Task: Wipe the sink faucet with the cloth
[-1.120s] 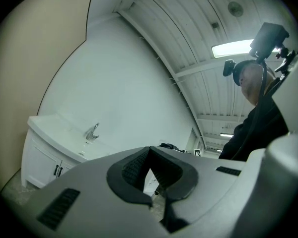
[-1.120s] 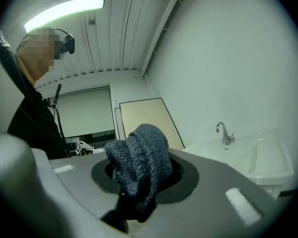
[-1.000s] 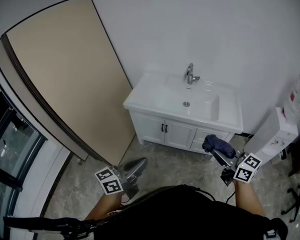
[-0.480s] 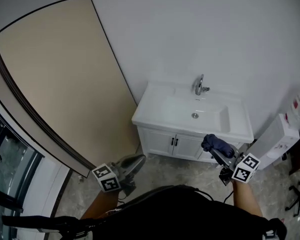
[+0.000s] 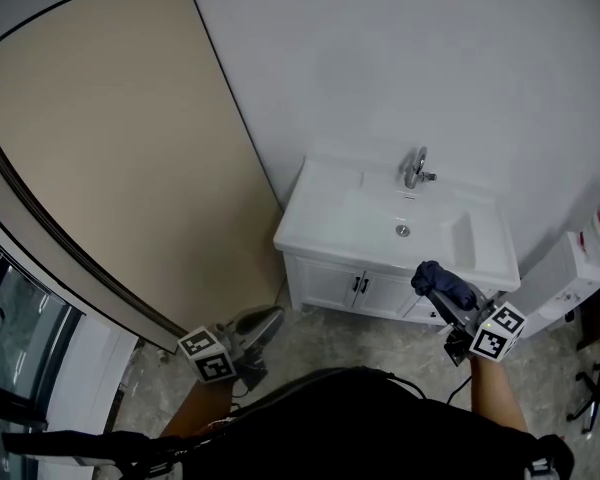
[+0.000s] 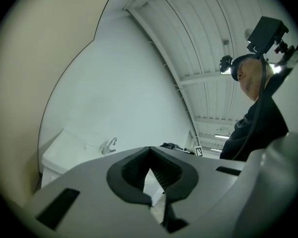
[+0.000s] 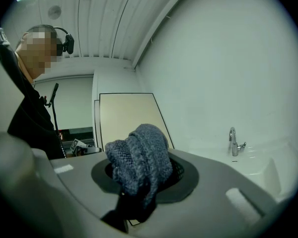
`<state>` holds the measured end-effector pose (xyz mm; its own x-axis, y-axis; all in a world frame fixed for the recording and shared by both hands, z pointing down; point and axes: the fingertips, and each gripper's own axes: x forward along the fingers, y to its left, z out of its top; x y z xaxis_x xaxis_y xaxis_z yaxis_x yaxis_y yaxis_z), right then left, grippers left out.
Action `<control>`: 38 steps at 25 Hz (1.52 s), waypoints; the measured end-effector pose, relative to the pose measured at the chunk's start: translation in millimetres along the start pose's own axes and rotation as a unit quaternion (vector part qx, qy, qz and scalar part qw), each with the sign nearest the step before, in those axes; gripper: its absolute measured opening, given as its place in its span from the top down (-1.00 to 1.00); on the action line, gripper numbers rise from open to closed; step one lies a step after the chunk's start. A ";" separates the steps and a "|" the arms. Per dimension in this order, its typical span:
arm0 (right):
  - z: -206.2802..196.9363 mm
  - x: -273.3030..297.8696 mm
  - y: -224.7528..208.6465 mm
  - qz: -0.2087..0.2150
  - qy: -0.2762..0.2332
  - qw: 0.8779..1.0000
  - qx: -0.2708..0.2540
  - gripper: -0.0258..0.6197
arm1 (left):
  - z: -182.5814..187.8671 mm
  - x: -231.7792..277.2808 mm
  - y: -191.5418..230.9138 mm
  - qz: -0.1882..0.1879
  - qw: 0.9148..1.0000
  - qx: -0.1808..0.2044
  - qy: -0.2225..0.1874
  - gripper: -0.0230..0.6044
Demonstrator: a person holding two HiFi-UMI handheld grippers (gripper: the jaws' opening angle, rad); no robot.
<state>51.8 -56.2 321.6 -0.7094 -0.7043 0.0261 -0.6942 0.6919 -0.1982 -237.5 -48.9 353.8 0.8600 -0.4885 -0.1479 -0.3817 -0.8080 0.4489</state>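
Closest in, a dark blue knitted cloth (image 7: 139,162) is seen clamped in the right gripper (image 7: 141,185), with its bulk bunched above the jaws and a darker tail hanging below them. Only part of the wad appears to be pinched, so it could be dragged loose once it is pressed along a hard, curved surface. Because the bunch is piled on one side of the jaw tips, bare plastic rather than fabric might be brought against metal, or a lever might be nudged and water started. Nothing is touched at present.

The right forearm (image 5: 492,396) is held low and close to the body, with the gripper angled up and forward toward the basin. The left gripper (image 5: 258,326) is carried low on the other side, its jaws drawn together on nothing and aimed roughly forward.

Beyond both, a white rectangular sink (image 5: 320,230) is set on a white cabinet (image 5: 330,273) with dark handles, against a plain white wall (image 5: 380,58) and beside a large beige panel (image 5: 110,168). At the back rim of the basin a curved chrome faucet (image 5: 414,168) stands upright, well apart from the cloth. The wipe is judged not yet begun, with an approach being the step in hand.
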 end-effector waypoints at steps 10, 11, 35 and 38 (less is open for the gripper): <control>3.2 43.5 -118.2 0.015 -0.002 1.000 0.025 0.57 | 6.9 87.9 67.4 0.032 0.999 -0.003 0.019 0.93; 5.0 44.5 -132.3 0.018 -0.002 1.000 0.025 0.57 | 8.3 103.0 69.5 0.034 0.999 -0.001 0.019 0.93; 40.7 30.0 -365.7 -0.023 -0.007 0.999 0.040 0.57 | 10.3 353.3 134.4 -0.009 0.998 -0.012 0.064 0.93; 42.4 46.6 -370.4 -0.048 -0.006 0.998 0.035 0.57 | 18.6 359.3 160.4 -0.034 0.997 -0.016 0.071 0.93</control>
<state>281.0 -352.1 354.6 -0.6385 -0.7687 0.0367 -0.7482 0.6090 -0.2633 3.9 -360.2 356.2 0.9237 -0.3794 -0.0538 -0.3116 -0.8255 0.4706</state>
